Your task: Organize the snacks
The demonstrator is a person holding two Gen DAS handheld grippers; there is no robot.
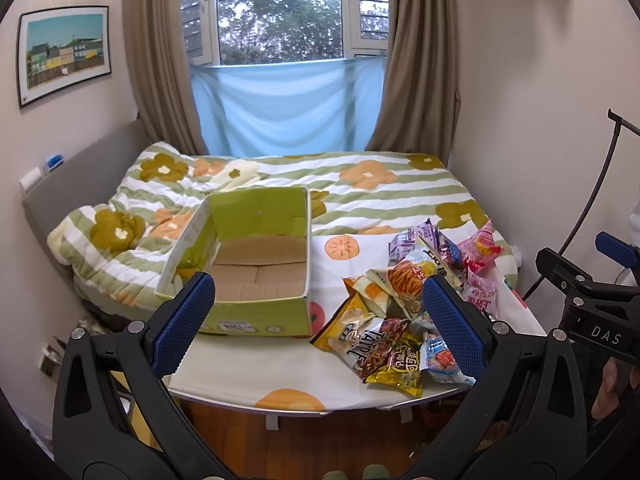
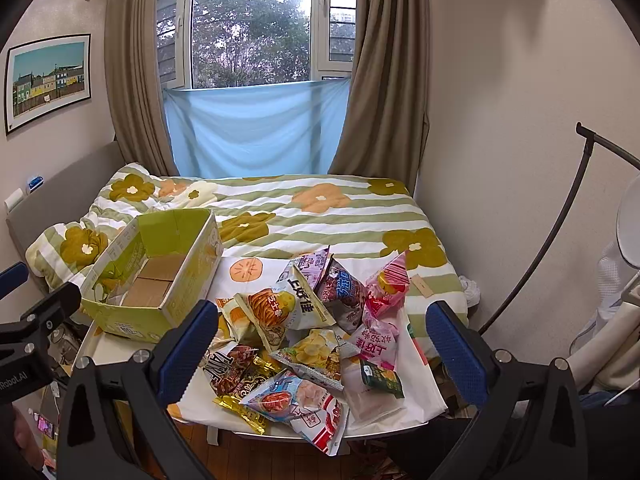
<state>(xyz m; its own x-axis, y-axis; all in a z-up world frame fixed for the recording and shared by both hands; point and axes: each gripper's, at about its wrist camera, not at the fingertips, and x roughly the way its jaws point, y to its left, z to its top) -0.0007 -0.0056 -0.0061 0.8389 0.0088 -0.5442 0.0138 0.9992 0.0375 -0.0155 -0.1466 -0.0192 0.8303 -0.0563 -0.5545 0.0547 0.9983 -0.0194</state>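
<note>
An empty green cardboard box [image 1: 256, 272] [image 2: 160, 280] stands open on the left of a small table [image 1: 280, 376] [image 2: 120, 344] covered by a white cloth with orange prints. A heap of snack bags [image 1: 416, 304] [image 2: 312, 328] lies on the table's right half, with yellow, pink, purple and blue packets overlapping. My left gripper [image 1: 320, 304] hovers open in front of the box and the heap, holding nothing. My right gripper [image 2: 320, 328] hangs open above the near side of the heap, empty as well.
Behind the table is a bed [image 1: 360, 192] [image 2: 320, 208] with a green-striped flowered quilt. A window with brown curtains [image 1: 160, 80] and a blue cloth [image 1: 280, 108] lies beyond. A black curved stand [image 2: 560, 220] rises at the right. Wooden floor [image 1: 320, 440] shows below the table edge.
</note>
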